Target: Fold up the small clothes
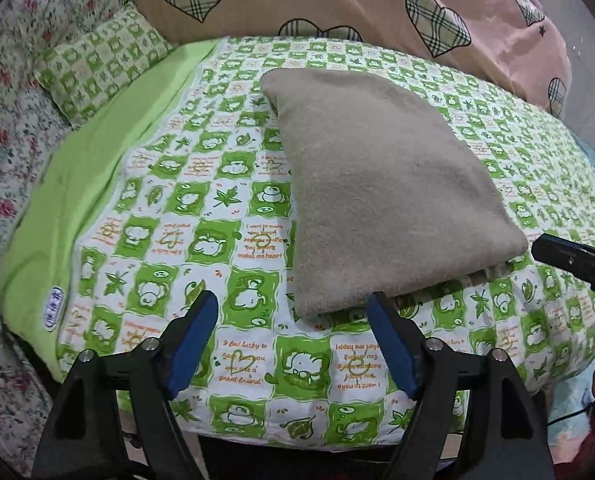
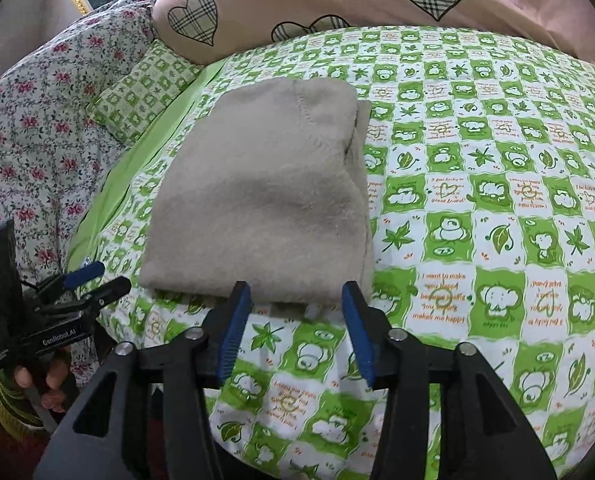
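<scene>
Floral quilt [image 1: 1,168]: bunched along the far left edge.
Small green-checked pillow [image 1: 97,68]: leans against the quilt.
Left gripper [image 1: 293,304]: jaws wide apart, nothing between them.
Folded beige fleece garment [image 1: 377,184]: flat on the green-and-white cartoon bedsheet [image 1: 201,208], just beyond both grippers.
Right gripper [image 2: 297,292]: jaws apart, empty, just short of the garment's near edge.
Pink heart-print duvet [image 1: 337,4]: heaped behind.
</scene>
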`<control>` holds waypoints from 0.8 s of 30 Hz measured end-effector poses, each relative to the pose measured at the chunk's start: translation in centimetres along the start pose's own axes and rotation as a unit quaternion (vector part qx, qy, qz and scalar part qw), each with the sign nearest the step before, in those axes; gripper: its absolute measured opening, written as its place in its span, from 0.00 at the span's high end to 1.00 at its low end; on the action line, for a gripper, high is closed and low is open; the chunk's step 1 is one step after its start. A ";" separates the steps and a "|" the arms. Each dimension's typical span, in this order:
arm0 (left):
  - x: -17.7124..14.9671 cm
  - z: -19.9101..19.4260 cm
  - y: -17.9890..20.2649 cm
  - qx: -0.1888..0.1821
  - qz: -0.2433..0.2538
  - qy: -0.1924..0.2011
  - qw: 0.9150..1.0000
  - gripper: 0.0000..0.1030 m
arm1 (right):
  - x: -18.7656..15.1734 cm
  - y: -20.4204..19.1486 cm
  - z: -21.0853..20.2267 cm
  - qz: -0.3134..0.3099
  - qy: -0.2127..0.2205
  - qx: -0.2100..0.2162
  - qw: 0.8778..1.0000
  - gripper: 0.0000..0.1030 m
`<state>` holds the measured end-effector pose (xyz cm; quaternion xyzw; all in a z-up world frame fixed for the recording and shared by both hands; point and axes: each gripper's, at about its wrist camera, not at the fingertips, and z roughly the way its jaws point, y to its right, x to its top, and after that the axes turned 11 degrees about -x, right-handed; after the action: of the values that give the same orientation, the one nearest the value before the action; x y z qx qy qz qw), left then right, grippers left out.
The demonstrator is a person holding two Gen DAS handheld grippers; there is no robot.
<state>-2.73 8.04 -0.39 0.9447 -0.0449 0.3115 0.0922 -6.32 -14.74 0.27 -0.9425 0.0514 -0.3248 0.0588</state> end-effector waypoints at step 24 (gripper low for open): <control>2.0 -1.0 -0.2 0.017 -0.008 0.019 1.000 0.18 | 1.5 -0.2 -0.1 0.009 0.007 0.026 1.000 0.39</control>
<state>-1.70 8.43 1.57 0.9405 -0.0306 0.3292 0.0789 -5.18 -14.73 1.33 -0.9380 0.0517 -0.3317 0.0859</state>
